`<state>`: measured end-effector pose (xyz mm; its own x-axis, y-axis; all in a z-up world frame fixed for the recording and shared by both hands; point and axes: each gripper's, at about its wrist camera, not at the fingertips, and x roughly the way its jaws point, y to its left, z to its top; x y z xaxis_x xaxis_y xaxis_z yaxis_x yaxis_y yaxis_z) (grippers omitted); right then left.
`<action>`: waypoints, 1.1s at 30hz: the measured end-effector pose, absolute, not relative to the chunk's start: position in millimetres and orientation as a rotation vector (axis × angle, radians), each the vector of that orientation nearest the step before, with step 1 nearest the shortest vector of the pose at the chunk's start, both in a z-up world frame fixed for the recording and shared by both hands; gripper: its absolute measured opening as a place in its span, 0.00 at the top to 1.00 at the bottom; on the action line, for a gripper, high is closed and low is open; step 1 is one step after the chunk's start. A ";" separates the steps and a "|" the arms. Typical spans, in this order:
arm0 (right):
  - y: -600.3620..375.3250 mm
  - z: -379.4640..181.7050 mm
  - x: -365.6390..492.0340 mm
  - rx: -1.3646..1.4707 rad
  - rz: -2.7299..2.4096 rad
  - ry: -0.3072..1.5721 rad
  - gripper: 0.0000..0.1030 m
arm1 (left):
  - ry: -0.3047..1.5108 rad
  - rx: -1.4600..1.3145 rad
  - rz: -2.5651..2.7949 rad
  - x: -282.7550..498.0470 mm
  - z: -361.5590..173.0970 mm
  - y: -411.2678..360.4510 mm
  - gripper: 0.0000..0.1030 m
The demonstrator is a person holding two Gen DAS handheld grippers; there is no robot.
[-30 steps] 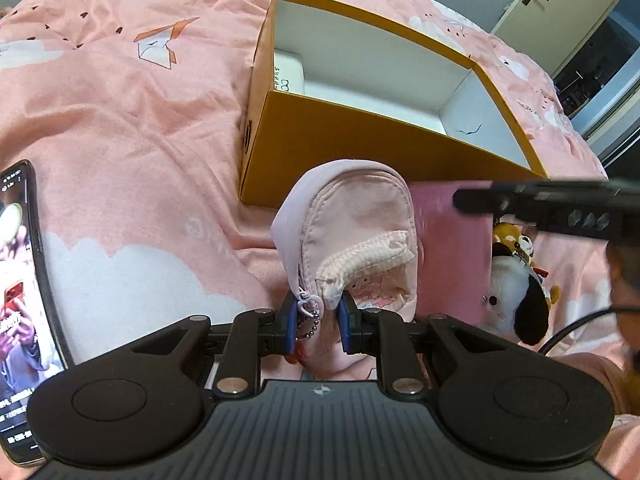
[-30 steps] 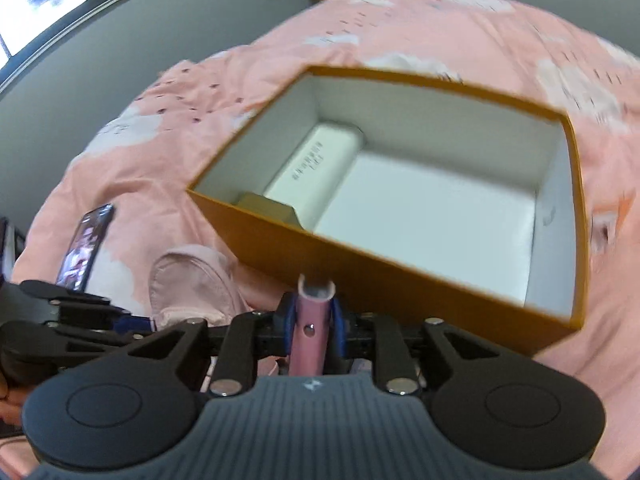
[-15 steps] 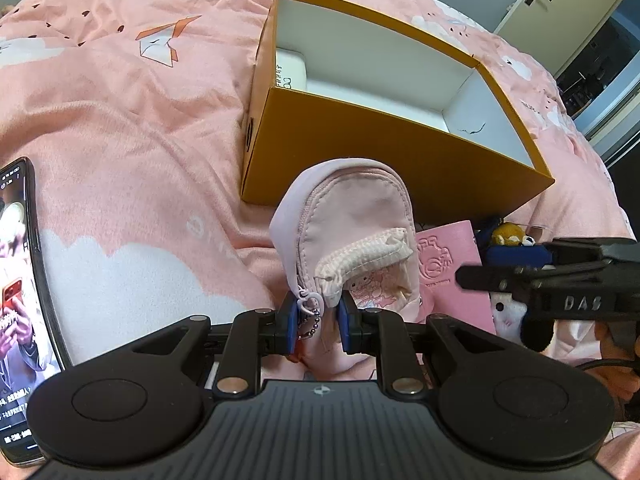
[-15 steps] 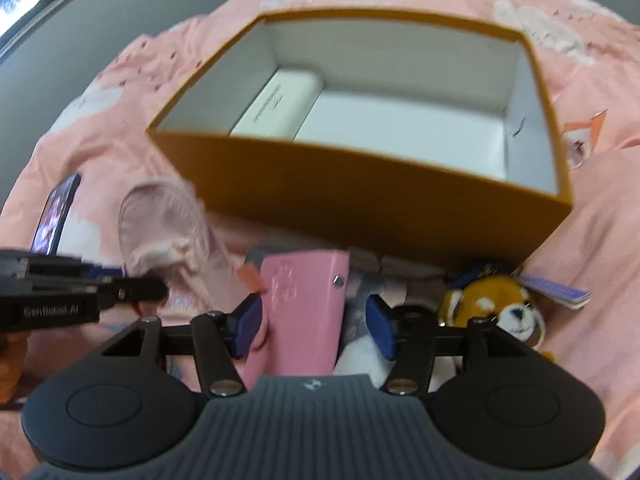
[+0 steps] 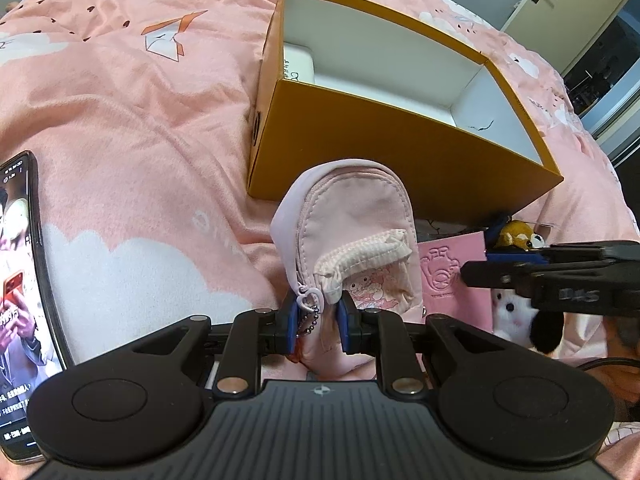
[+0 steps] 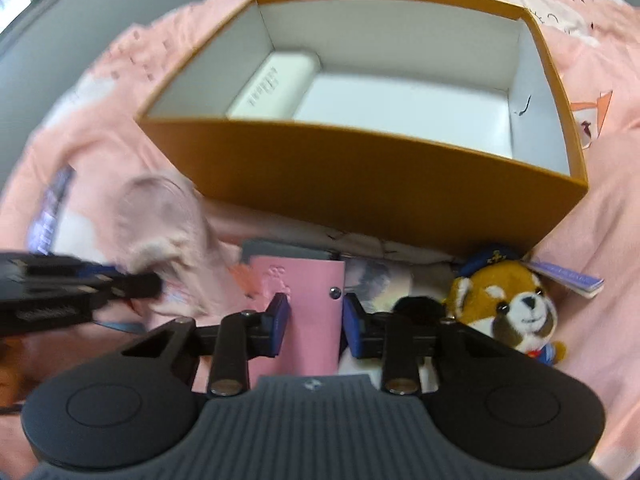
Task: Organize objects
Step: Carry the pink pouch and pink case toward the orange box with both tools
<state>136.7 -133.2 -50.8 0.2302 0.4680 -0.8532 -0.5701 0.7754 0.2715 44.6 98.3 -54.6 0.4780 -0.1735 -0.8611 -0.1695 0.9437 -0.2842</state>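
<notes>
Pouch (image 5: pixel 352 236), pale pink with a zip and a small printed pocket, stood upright just in front of the orange box (image 5: pixel 400 168), its near end pinched between the blue pads of the left gripper (image 5: pixel 318 320). Jaws were drawn in tight on the fabric beside a bead chain (image 5: pixel 310 322); the pouch's bottom edge was hidden behind the gripper body. From the right wrist view the pouch (image 6: pixel 160 216) was smeared by motion blur, its detail unreadable.

Orange box lay open-topped on the pink quilt (image 5: pixel 120 120), white inside. One white case (image 6: pixel 276 84) rested against the box's inner left wall; printing on it too blurred to read. From the left wrist view only a corner of that case showed above the box rim.

Right gripper (image 6: pixel 314 324) sat in front of the box with jaws spread, straddling a pink card holder (image 6: pixel 308 312). Left pad appeared against the holder's edge; right pad stood clear. Nothing clamped. The holder's lower part was covered by the gripper body, and something grey was partly tucked beneath its far end.

Red-panda plush (image 6: pixel 508 304) lay in front of the box's right corner, a black-and-white plush (image 5: pixel 520 312) near it, mostly blocked. Phone (image 5: pixel 20 280), screen lit, lay well left of the box, cut off by the frame edge.
</notes>
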 end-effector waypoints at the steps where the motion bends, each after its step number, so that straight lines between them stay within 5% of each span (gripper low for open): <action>1: -135.3 -48.4 136.6 -0.074 0.725 1.131 0.68 | 1.079 -0.354 -0.002 44.6 -54.6 98.5 0.79; 9: -146.7 -51.8 125.2 0.075 0.735 1.181 0.63 | 1.084 -0.351 0.006 43.7 -55.7 98.9 0.79; 18: -161.7 -59.9 116.2 0.221 0.690 1.235 0.68 | 1.089 -0.345 0.010 43.7 -55.4 98.4 0.79; 21: -148.1 -60.1 108.4 0.076 0.629 1.210 0.77 | 1.091 -0.333 0.010 44.1 -55.0 96.7 0.79; 33: -84.5 -69.4 94.2 -0.458 0.695 1.087 0.41 | 1.087 -0.339 0.005 41.4 -56.3 98.8 0.79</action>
